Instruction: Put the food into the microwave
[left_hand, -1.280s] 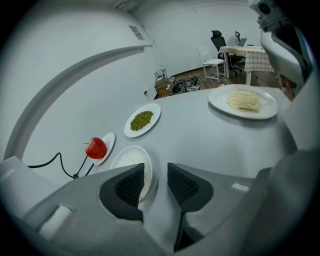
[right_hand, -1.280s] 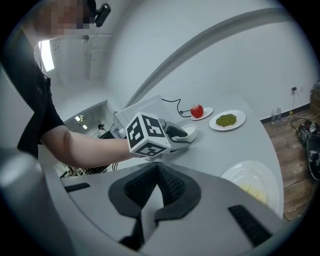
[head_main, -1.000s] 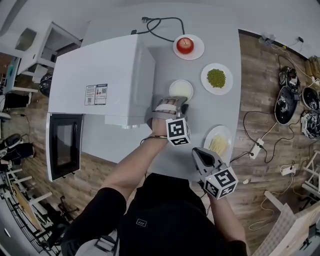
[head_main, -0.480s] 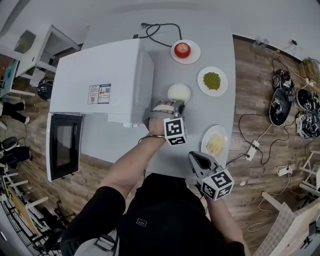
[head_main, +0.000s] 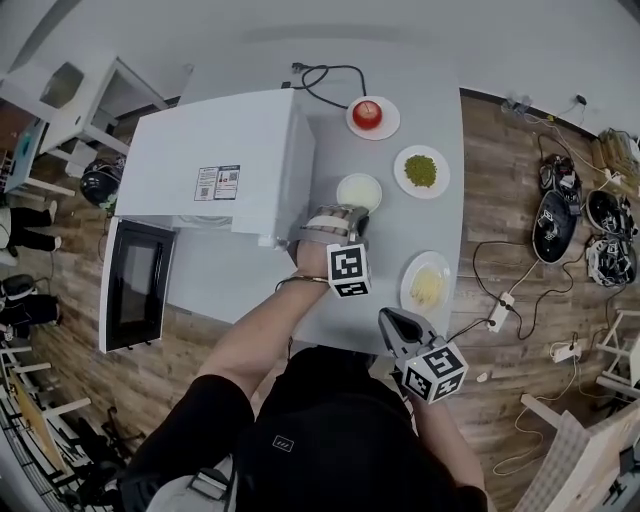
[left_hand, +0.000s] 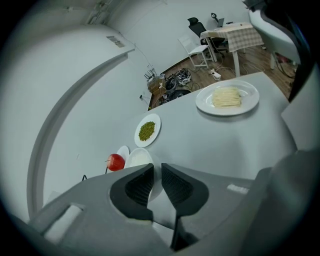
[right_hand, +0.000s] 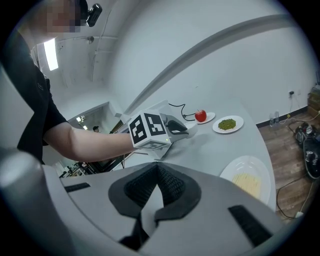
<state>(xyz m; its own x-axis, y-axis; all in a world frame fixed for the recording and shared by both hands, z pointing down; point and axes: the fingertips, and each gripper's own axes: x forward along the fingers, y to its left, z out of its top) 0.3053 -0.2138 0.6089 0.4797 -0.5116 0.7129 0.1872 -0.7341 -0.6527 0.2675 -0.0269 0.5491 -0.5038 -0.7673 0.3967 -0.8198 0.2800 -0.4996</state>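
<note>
The right tongs (right_hand: 157, 166) sat closed, empty, over the grey worktop (right_hand: 215, 150). Ahead, the left tongs (right_hand: 179, 129) had just closed on a small white bowl (right_hand: 194, 132), near plated red tomato (right_hand: 200, 116), green peas (right_hand: 227, 123) and pale noodles (right_hand: 248, 185).

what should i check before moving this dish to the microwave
1. Grip: the left gripper fingers have just been closing and now pinch the dish rim: ok.
2. Microwave door open: ok.
3. Room inside the microwave: no view shows it: cannot tell.
4. Right gripper out of the way, shut and empty, near the person's body: ok.
5. Dish held level: cannot tell.
6. Apple plate and peas plate stand apart from the dish: ok.
</note>
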